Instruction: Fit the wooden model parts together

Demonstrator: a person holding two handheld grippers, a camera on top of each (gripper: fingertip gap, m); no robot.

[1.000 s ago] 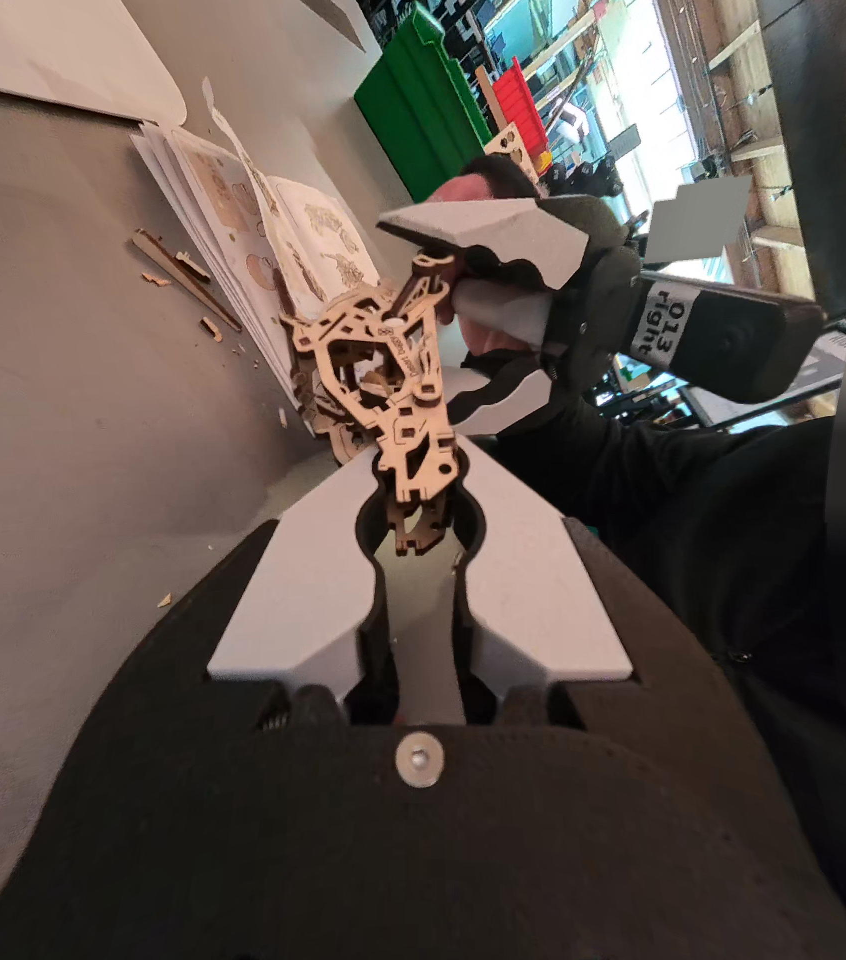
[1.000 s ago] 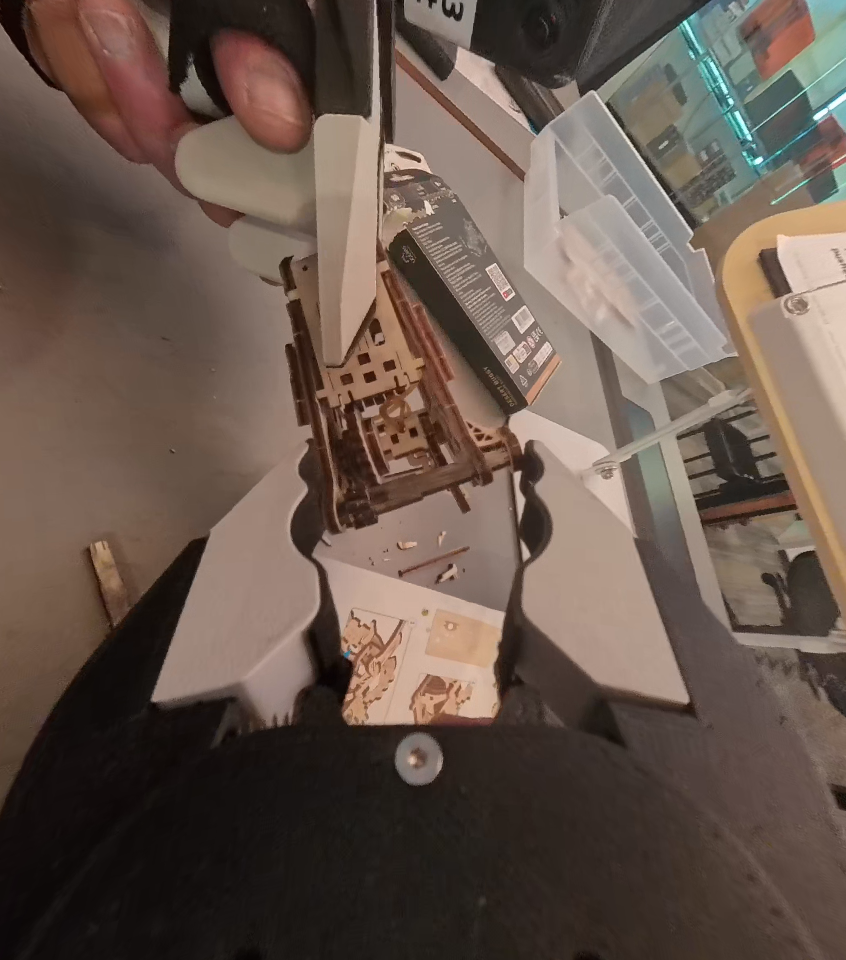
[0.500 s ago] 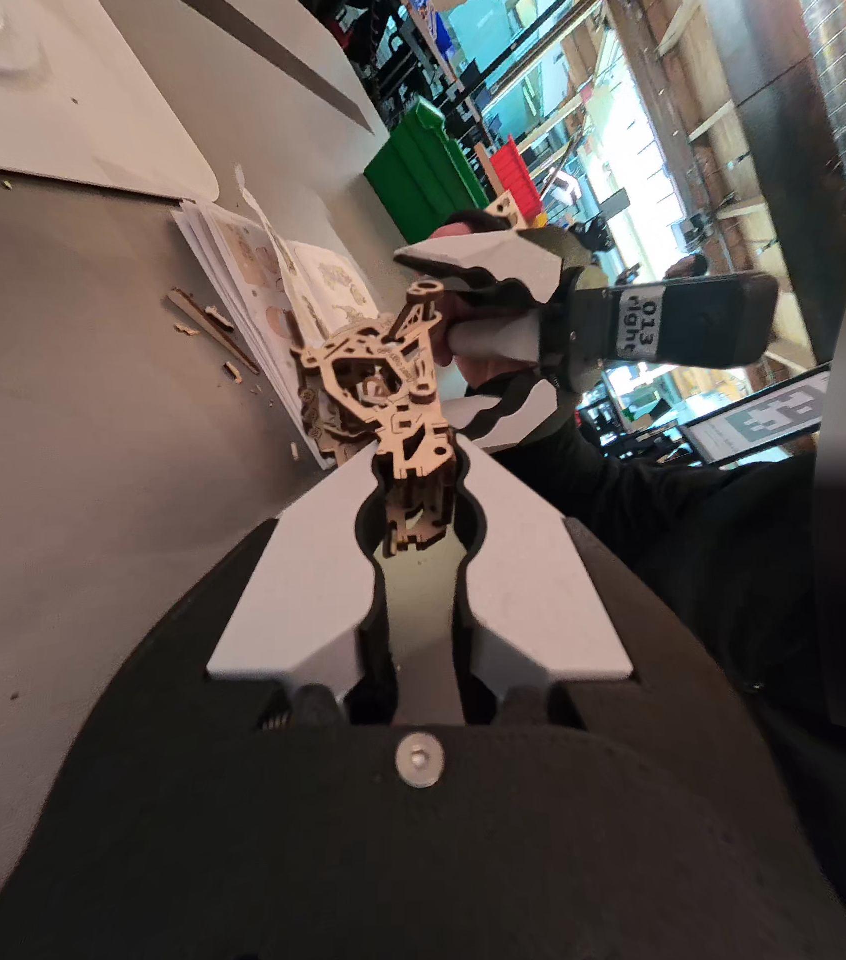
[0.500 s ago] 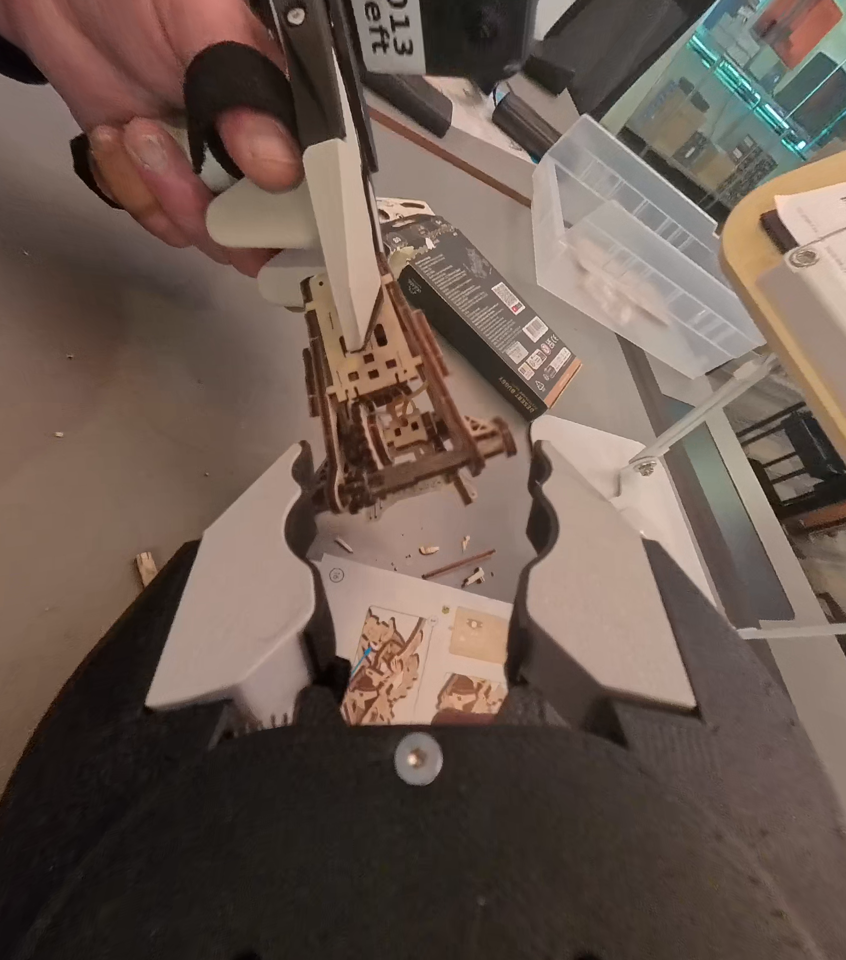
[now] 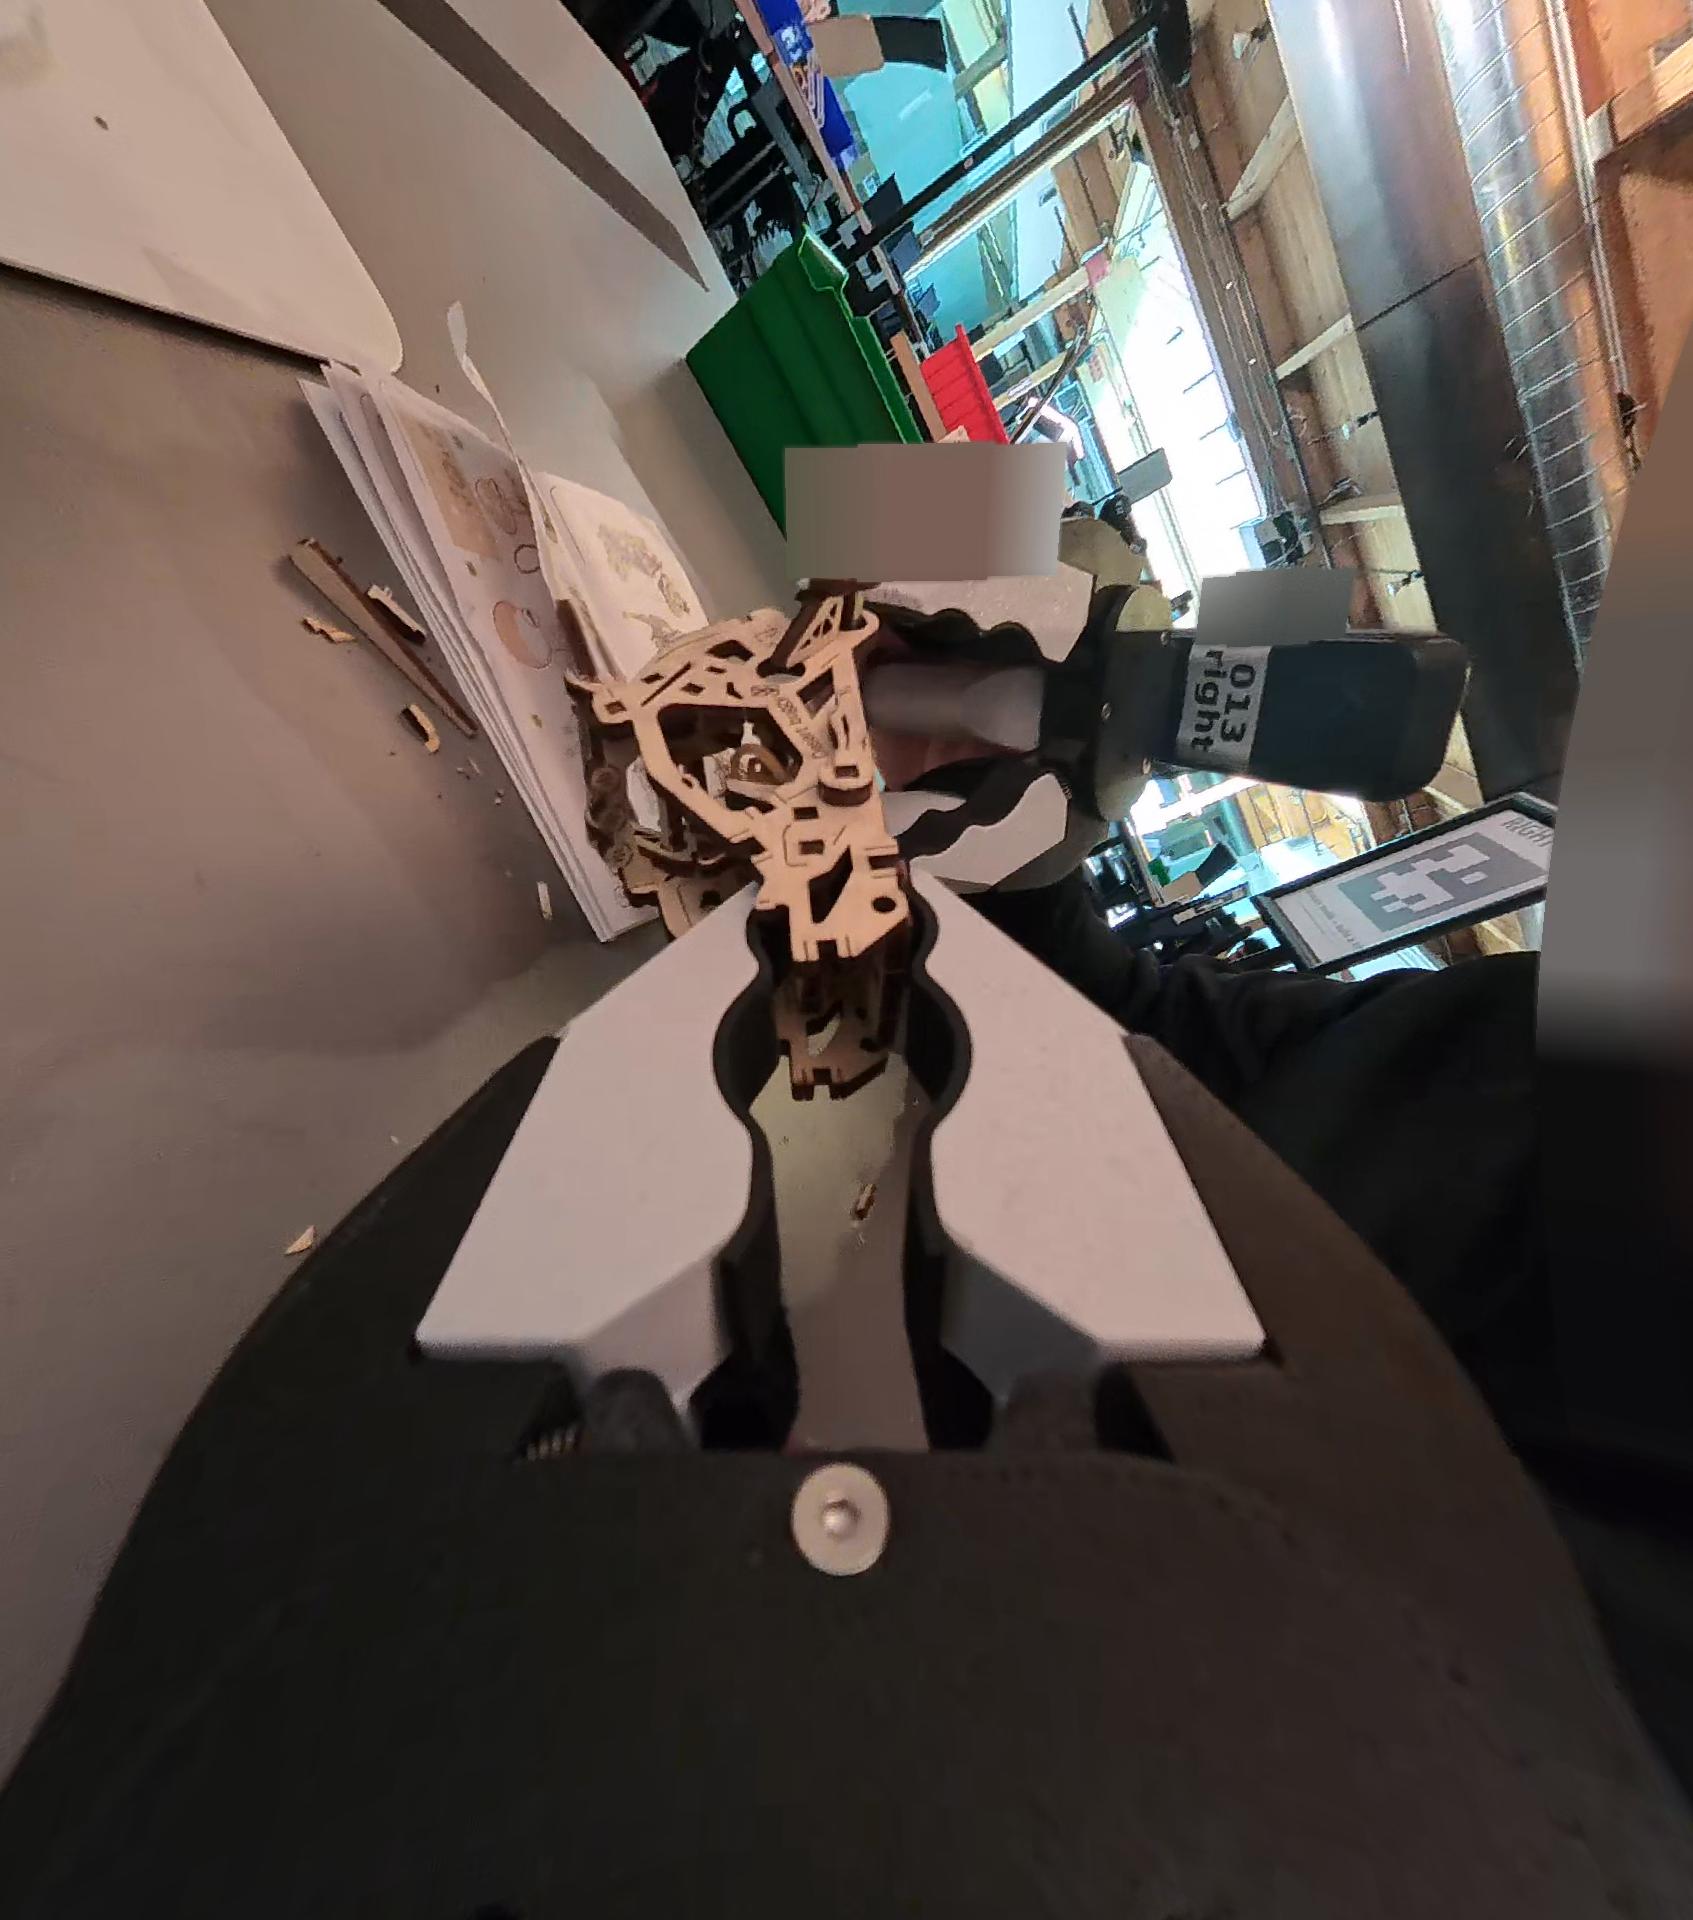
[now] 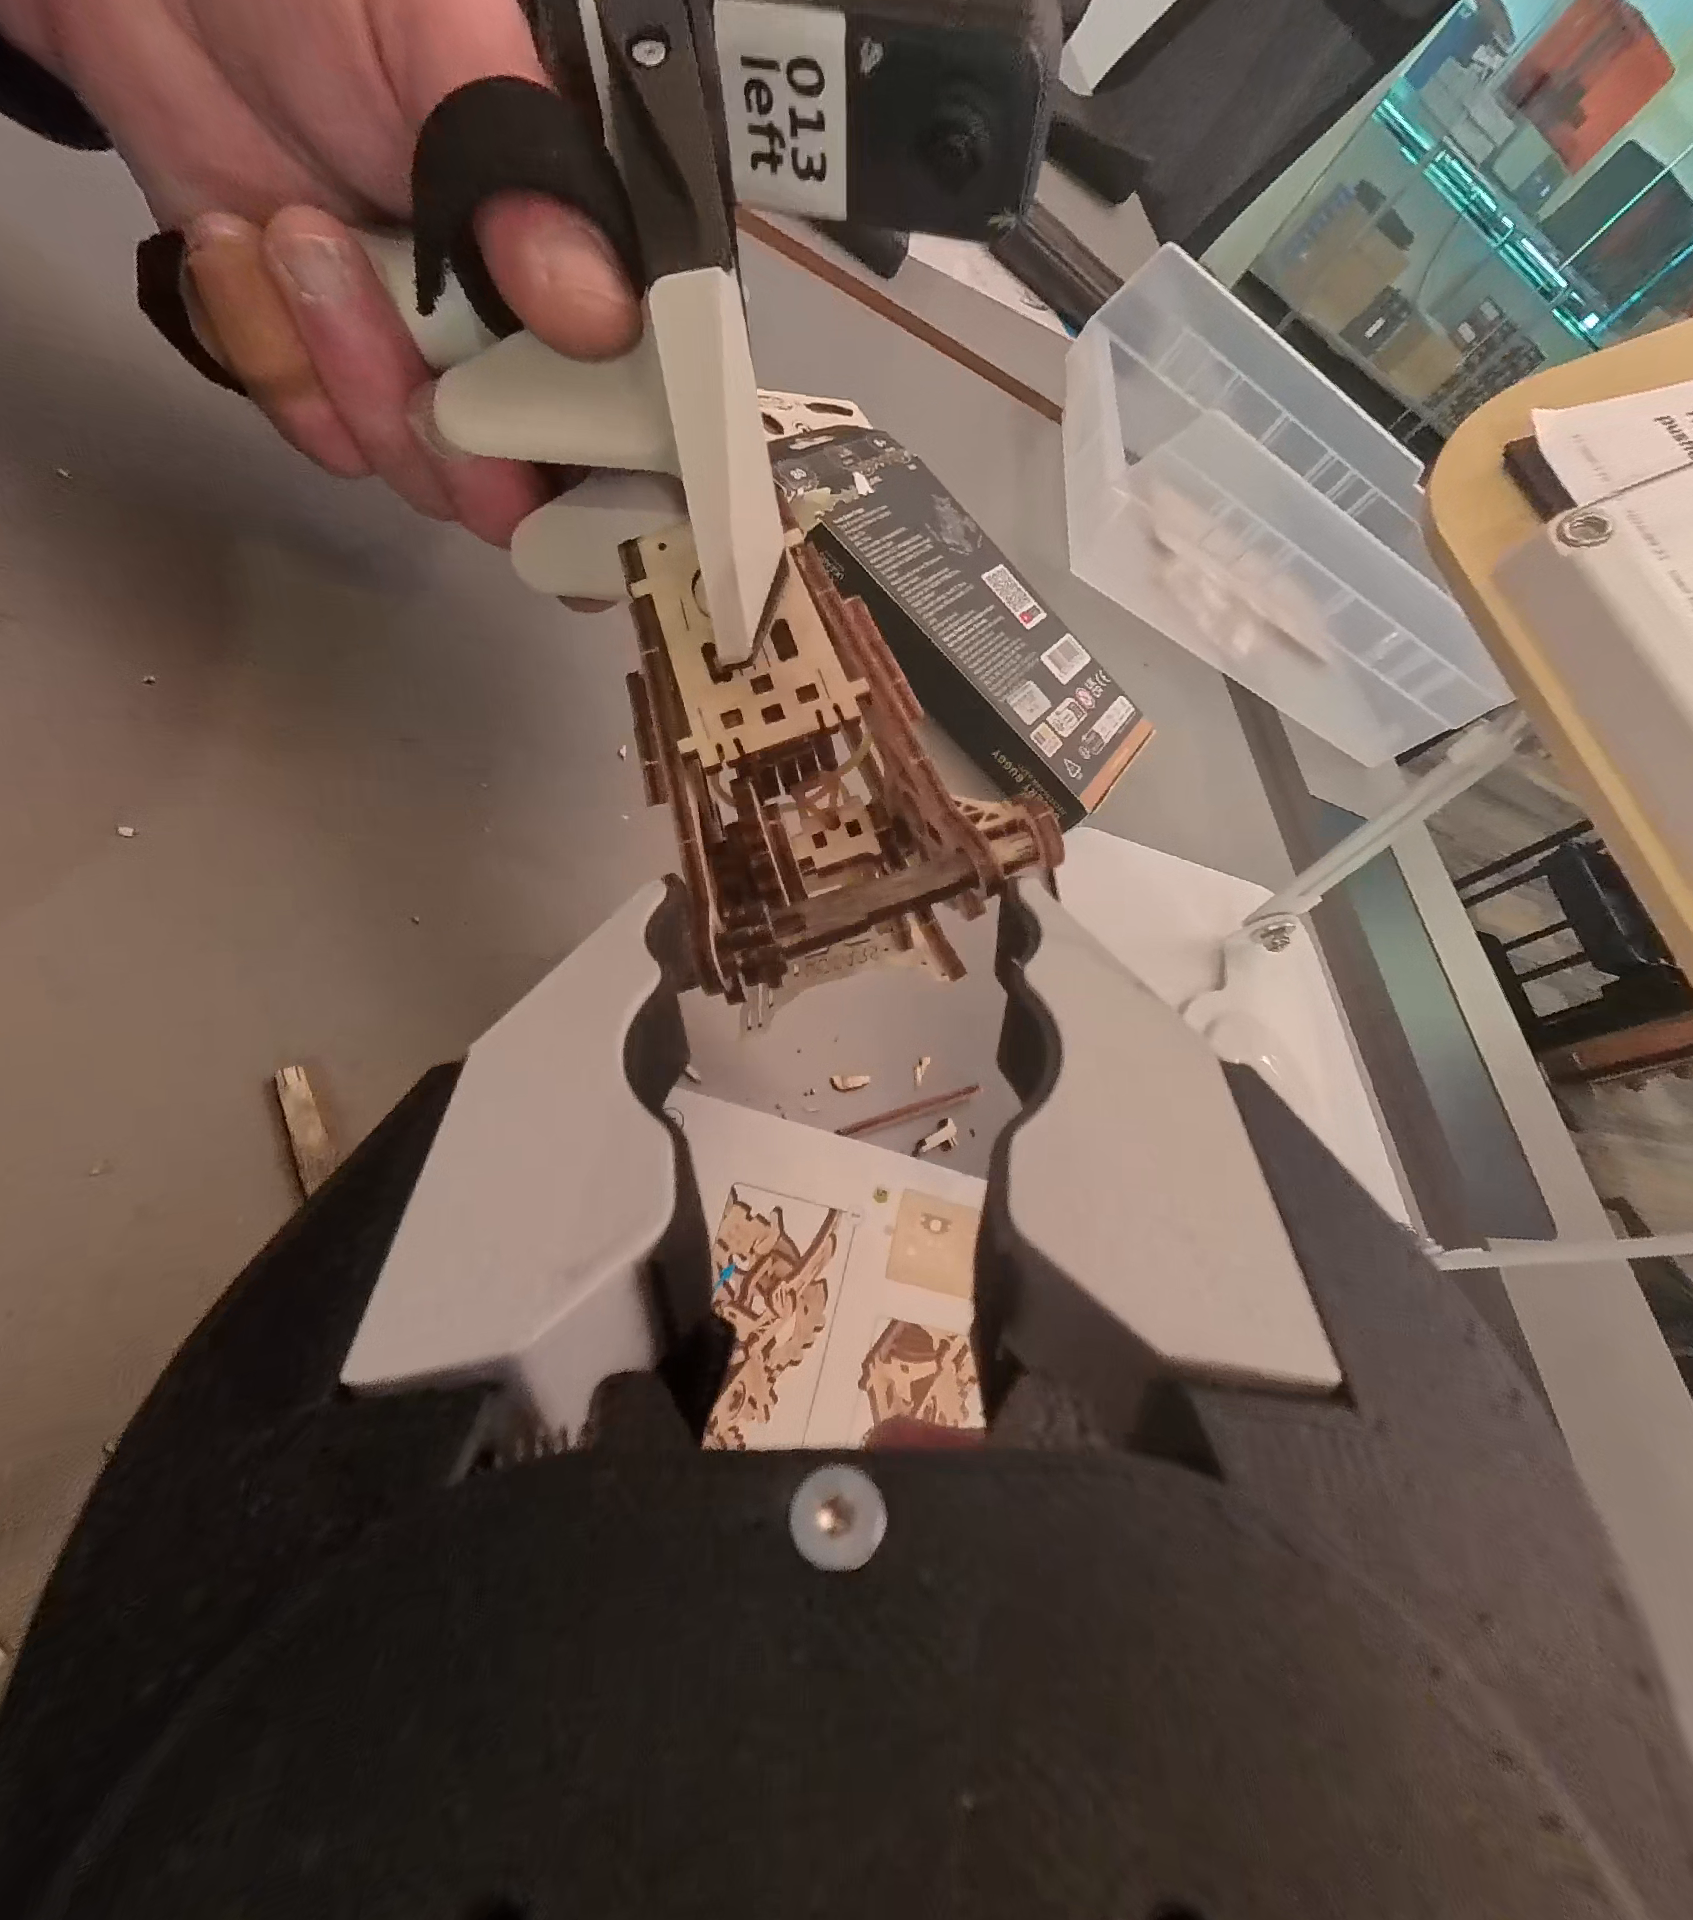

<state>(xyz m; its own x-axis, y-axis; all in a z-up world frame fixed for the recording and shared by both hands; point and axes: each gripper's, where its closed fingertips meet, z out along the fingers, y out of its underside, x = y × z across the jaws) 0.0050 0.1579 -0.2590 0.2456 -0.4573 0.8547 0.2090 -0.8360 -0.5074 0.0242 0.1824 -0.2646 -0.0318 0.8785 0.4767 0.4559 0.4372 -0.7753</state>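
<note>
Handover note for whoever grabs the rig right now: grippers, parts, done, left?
Left gripper: jaws shut on the wooden model, held above the table.
Right gripper: jaws astride the model's wide end, touching both sides; firm grip not certain.
Instruction booklet lies open below; kit box and clear organiser sit behind; wood scraps lie on the table.
Done: model largely assembled.
Left: check the booklet and fit any remaining parts.
</note>
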